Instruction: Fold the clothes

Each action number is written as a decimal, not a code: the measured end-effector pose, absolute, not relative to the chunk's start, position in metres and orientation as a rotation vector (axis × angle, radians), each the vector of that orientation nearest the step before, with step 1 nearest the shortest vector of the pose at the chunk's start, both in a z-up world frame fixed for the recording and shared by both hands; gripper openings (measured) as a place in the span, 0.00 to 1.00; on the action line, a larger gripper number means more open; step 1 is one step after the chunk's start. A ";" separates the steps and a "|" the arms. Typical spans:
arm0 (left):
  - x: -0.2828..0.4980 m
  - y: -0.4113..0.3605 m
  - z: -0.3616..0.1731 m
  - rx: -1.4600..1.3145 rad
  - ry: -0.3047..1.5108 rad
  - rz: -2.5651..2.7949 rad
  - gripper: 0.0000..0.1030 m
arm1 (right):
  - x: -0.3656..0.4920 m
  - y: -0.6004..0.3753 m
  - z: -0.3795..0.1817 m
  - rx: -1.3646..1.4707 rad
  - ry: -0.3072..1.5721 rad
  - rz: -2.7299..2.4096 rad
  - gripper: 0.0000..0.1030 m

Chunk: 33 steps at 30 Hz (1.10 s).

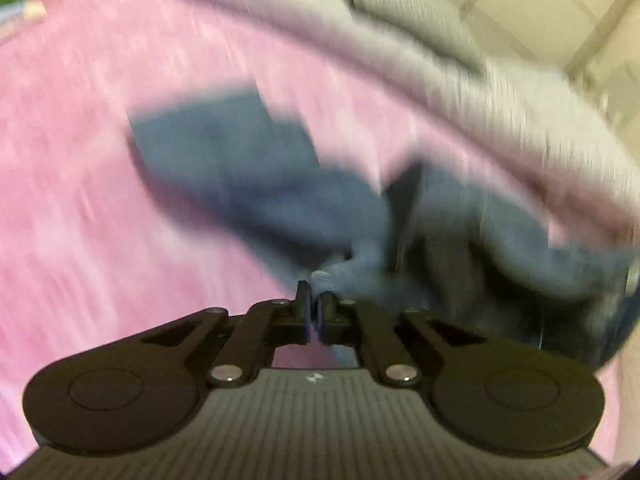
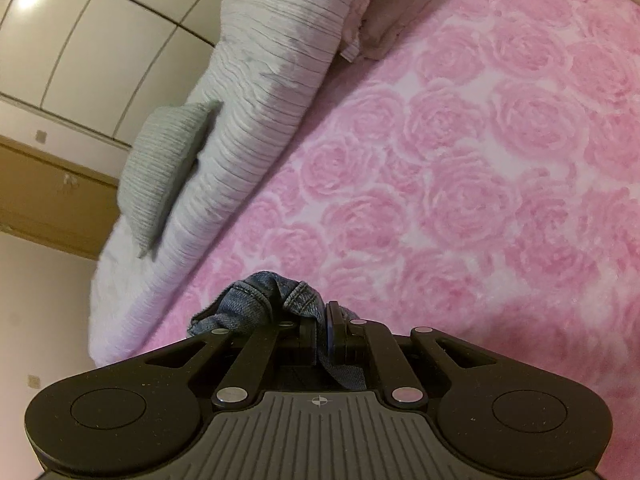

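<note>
Right wrist: both grippers (image 2: 322, 320) (image 1: 315, 300) clamp jeans (image 2: 256, 300).

- A bed cover (image 2: 500, 152), pink with a rose pattern, fills most of both views.
- A white ribbed quilt (image 2: 256, 92) lies bunched along its edge.
- A grey pillow (image 2: 164, 172) leans against the quilt.
- Cream wall panels (image 2: 80, 40) with dark seams stand behind, catching a glare.
- A wooden ledge (image 2: 52, 196) runs below them.
</note>
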<state>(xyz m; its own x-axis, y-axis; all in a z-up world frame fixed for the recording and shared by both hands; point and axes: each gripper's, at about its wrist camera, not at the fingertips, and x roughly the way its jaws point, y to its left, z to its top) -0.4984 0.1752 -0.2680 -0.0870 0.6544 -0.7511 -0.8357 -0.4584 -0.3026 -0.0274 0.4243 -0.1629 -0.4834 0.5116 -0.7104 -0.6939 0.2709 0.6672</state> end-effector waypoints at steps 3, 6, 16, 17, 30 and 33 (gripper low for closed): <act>-0.551 0.176 -0.197 -0.875 0.260 1.788 0.01 | -0.035 0.419 -0.140 -0.078 1.517 1.445 0.04; -0.604 0.177 -0.126 -0.683 0.272 1.807 0.01 | -0.047 0.410 -0.111 0.035 1.520 1.447 0.03; -0.712 0.119 -0.005 -0.293 0.422 1.747 0.02 | -0.085 0.294 -0.025 0.461 1.429 1.465 0.03; -0.713 0.106 -0.017 -0.323 0.465 1.728 0.03 | -0.089 0.275 -0.026 0.467 1.406 1.450 0.03; -0.688 -0.004 -0.273 -1.257 0.999 1.510 0.17 | -0.070 0.107 -0.231 0.003 1.611 0.597 0.34; -0.689 -0.001 -0.274 -1.323 0.945 1.536 0.18 | -0.067 0.104 -0.243 0.020 1.633 0.621 0.35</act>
<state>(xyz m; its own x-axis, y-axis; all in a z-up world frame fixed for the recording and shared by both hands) -0.6890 -0.0008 -0.2741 -0.0513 0.1356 -0.9894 -0.9443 -0.3290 0.0039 -0.0673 0.1043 -0.2435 -0.1749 0.3622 -0.9155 -0.3375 0.8515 0.4014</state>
